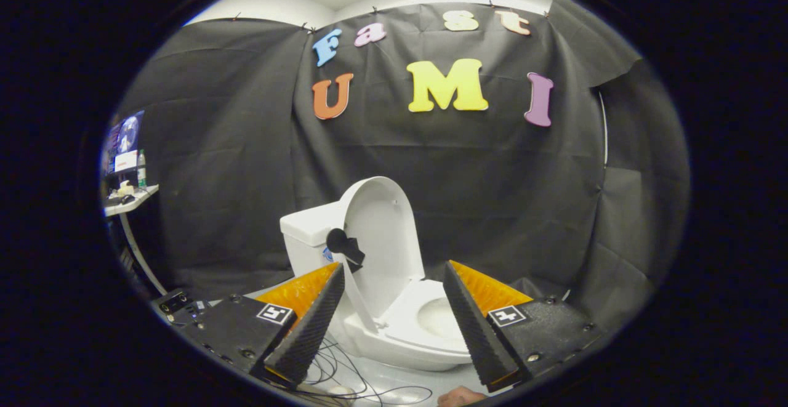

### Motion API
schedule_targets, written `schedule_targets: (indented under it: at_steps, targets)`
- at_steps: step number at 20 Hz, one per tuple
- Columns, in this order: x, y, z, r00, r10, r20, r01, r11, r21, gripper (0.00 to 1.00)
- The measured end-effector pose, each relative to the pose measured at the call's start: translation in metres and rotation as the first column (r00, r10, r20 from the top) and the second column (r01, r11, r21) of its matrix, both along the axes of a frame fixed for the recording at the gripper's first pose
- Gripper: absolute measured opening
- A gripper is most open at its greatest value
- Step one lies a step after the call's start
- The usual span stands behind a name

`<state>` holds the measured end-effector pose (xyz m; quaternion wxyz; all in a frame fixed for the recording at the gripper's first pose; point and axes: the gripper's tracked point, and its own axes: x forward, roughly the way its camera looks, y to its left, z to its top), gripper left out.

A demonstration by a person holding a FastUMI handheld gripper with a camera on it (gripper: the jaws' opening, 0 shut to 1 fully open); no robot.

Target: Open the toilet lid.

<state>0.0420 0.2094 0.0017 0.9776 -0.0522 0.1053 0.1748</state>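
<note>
Fingers of the hand-held gripper (pixel 394 327) stand spread wide and released, nothing held between them, each ridged inner face turned toward the gap. They point forward and slightly down at the white ceramic toilet (pixel 394 333), which sits on the pale floor (pixel 394 388) just beyond and between the fingertips.

The white oval plastic toilet lid (pixel 381 241) is already raised. It stands nearly upright with its long axis running vertically, its rounded tip at twelve o'clock and its hinge end down at the bowl. Its inner face is turned toward three o'clock, over the white seat ring (pixel 431 321), and its back leans on the white rectangular cistern (pixel 308 234) at its nine o'clock side. A small black pad or tab (pixel 345 247) clings to the lid's near edge, above the left finger; what it is cannot be told.

Thin dark cables (pixel 345 376) trail over the floor at six o'clock from the bowl. Part of a person's hand (pixel 460 398) shows low between the fingers. Far off at nine o'clock a pale counter (pixel 132 201) carries a clear bottle (pixel 142 170) and a lit screen (pixel 123 139).
</note>
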Motion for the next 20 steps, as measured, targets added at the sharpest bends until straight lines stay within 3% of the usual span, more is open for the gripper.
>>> schedule_targets:
  at_steps: [5, 11, 20]
  targets:
    - [-0.018, -0.038, 0.003, 0.999, -0.003, 0.051, 0.001, 1.0, 0.027, 1.0]
    - [-0.035, -0.091, 0.015, 0.985, -0.066, 0.162, 0.053, 0.995, 0.08, 1.0]
    - [-0.058, -0.146, 0.012, 0.961, -0.174, 0.215, 0.157, 0.983, 0.095, 1.0]
